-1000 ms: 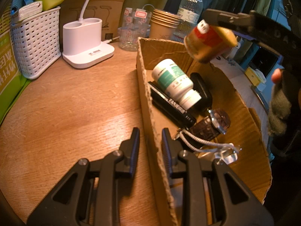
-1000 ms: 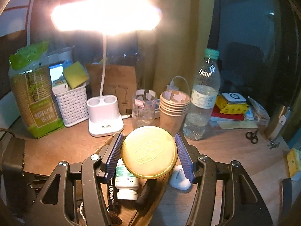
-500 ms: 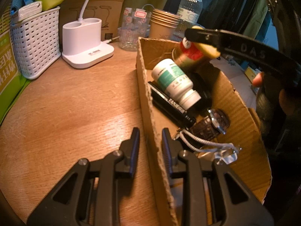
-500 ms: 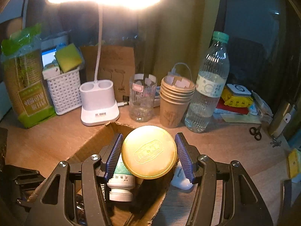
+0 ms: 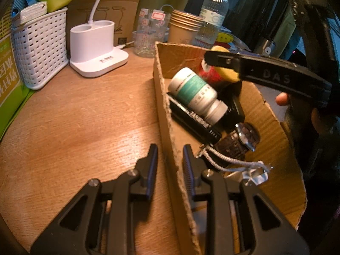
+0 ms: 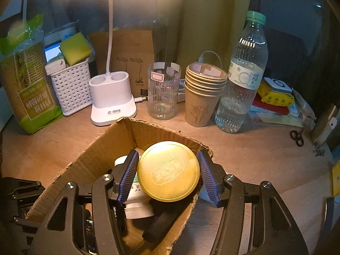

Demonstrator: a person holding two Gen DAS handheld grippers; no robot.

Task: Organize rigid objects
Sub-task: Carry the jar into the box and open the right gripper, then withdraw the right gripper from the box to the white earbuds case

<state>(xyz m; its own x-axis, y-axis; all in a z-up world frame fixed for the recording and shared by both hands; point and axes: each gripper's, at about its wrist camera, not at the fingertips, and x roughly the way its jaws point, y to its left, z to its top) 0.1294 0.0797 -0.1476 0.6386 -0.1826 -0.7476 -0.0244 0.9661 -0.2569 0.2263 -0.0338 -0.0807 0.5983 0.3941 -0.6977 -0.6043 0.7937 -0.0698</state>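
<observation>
A torn cardboard box (image 5: 163,114) (image 6: 102,148) lies on the wooden table. My left gripper (image 5: 170,161) is shut on its near wall, one finger inside and one outside. My right gripper (image 6: 167,174) is shut on a jar with a gold lid (image 6: 168,171), red label (image 5: 212,75), and holds it low inside the box's far end. In the box lie a white pill bottle with a teal label (image 5: 197,94) (image 6: 136,191), a flat black case (image 5: 191,114), a brown-strap watch (image 5: 240,138) and a grey cord with a metal clip (image 5: 233,161).
Behind the box stand a white lamp base (image 6: 112,99), a clear glass (image 6: 163,91), stacked paper cups (image 6: 201,93) and a water bottle (image 6: 242,78). A white basket (image 5: 40,48) and a green bag (image 6: 27,80) are at the left. Small scissors (image 6: 297,137) lie at the right.
My right gripper has carried the jar down from above the box into its far end, beside the pill bottle. My left gripper has kept its hold on the box wall.
</observation>
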